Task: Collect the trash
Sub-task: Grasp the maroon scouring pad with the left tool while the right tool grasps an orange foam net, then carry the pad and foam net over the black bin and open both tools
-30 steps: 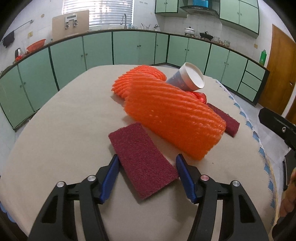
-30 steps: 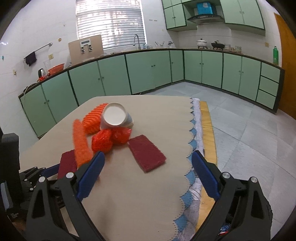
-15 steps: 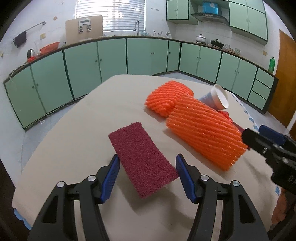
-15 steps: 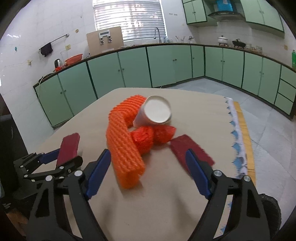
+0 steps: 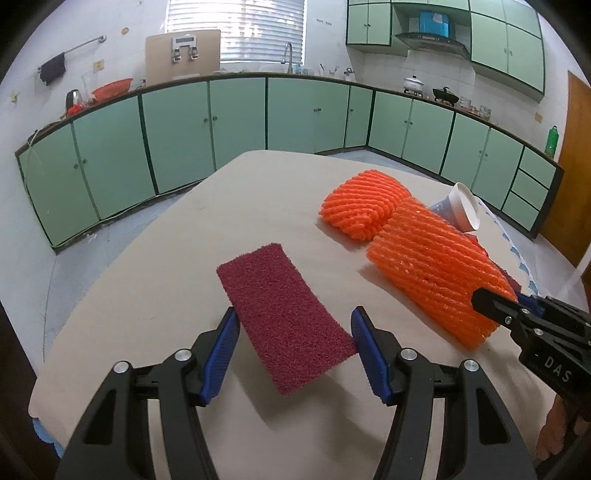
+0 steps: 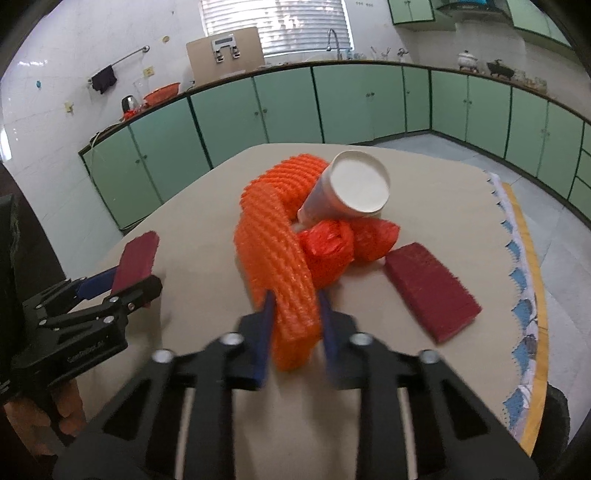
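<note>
Right gripper (image 6: 295, 325) jaws have closed, seemingly gripping orange foam net (image 6: 277, 258)

**A green kitchen in daylight**

Mint-green cabinets (image 5: 236, 122) run along white tiled walls (image 6: 74, 55). A blinded window (image 5: 236, 29) glows above the sink tap (image 5: 287, 55). A wooden door (image 5: 569, 162) stands right. Grey tiled floor (image 6: 461, 147) surrounds the beige-covered bench (image 5: 147, 295).

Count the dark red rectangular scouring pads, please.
2: one dark red rectangular scouring pad held in the left hand-held gripper, another lying on the table right of the orange pile. More may be hidden.
</note>
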`<state>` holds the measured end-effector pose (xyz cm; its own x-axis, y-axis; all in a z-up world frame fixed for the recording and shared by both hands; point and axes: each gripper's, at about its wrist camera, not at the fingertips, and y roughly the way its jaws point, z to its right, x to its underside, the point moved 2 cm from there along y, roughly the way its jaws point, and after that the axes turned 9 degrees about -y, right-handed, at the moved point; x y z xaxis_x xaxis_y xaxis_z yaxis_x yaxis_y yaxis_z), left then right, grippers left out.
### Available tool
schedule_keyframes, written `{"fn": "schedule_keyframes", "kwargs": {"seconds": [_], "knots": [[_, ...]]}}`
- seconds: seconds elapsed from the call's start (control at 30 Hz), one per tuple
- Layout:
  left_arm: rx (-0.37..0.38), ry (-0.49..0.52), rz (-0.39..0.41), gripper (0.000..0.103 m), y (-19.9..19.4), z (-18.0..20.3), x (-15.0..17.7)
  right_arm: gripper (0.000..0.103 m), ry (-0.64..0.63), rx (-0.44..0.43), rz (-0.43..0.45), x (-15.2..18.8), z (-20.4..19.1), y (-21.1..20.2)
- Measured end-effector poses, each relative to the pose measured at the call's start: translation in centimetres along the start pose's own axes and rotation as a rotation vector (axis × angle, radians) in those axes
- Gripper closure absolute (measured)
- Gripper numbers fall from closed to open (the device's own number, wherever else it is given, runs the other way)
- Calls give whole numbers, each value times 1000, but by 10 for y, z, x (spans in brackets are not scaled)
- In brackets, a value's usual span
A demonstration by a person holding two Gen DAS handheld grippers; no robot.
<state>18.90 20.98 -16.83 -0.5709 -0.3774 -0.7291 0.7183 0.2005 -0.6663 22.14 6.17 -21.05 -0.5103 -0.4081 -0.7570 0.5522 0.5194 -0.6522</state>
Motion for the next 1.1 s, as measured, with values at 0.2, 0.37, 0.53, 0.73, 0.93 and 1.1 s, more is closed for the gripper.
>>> {"fn": "schedule_keyframes", "kwargs": {"seconds": [0.2,0.37,0.53,0.73,0.93,1.1], "knots": [[9,3,12,42,-8,5,0,92,-16,-19,26,-2,-5,-17],[23,12,22,42,-19,11,0,92,-3,-38,47,-1,0,-36],[49,22,36,42,-32,21,-1,92,-5,-35,69,2,4,-62],[86,40,52,41,-43,38,-2,92,18,-16,109,6,13,-92],[133,59,67,41,-55,62,-4,92,37,31,130,12,27,-122],[188,93,62,41,-63,90,-1,92,71,73,145,22,45,-145]]}}
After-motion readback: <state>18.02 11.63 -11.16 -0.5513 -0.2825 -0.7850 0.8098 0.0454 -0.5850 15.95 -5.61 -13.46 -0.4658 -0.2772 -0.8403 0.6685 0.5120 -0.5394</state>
